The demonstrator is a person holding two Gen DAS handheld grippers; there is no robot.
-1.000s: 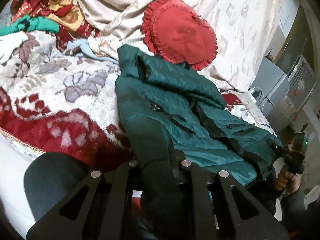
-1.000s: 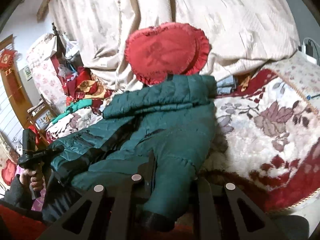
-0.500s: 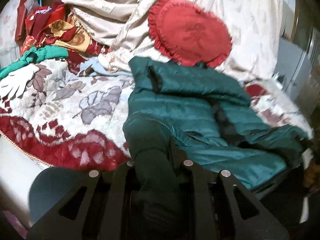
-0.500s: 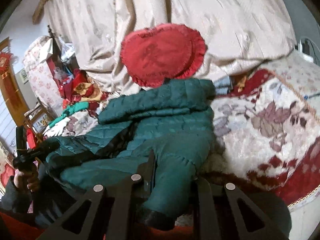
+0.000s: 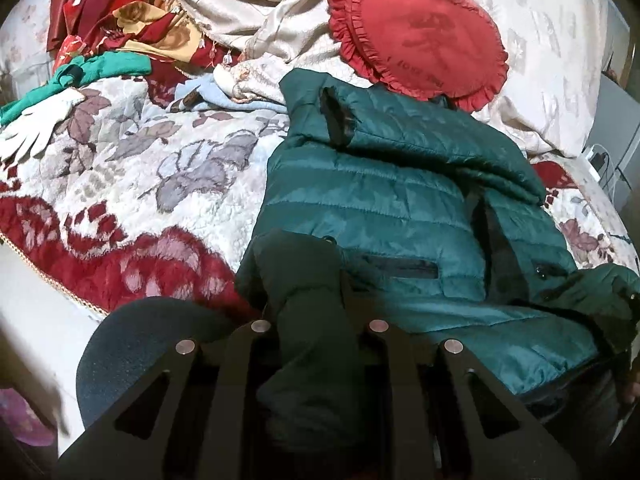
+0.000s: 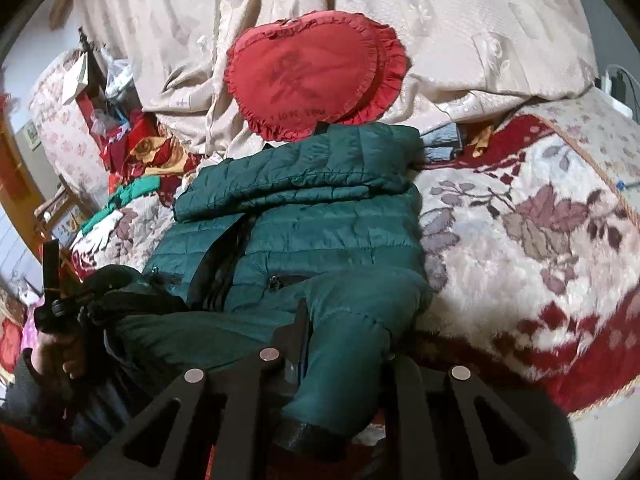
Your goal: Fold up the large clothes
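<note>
Jacket: I see the green quilted puffer jacket (image 5: 372, 216) lying front up on the bed, its collar end just below the red cushion, its hem toward me.
Left gripper (image 5: 310, 312): my jaws stand close together with the jacket's dark sleeve bunched between them; they have just been opening slightly, and the sleeve cuff still sits in the grip.
Right gripper (image 6: 340, 340): my jaws are clamped on the other sleeve, which hangs over the bed's near edge with its black cuff at the bottom.
Sleeves: both are drawn toward the hem, one at each side of the jacket body.
Left hand (image 6: 60, 344): in the right wrist view I see it at the far left, wrapped round the left gripper's handle, with dark jacket fabric gathered at the tool.
Bed (image 5: 132, 184): covered with a plush floral blanket in white, grey and red.
Red cushion (image 5: 420, 28): heart-shaped, frilled, leaning on a cream quilt (image 6: 440, 20) behind the jacket.
White glove (image 5: 36, 128): lies on the blanket, well apart from the jacket.
</note>
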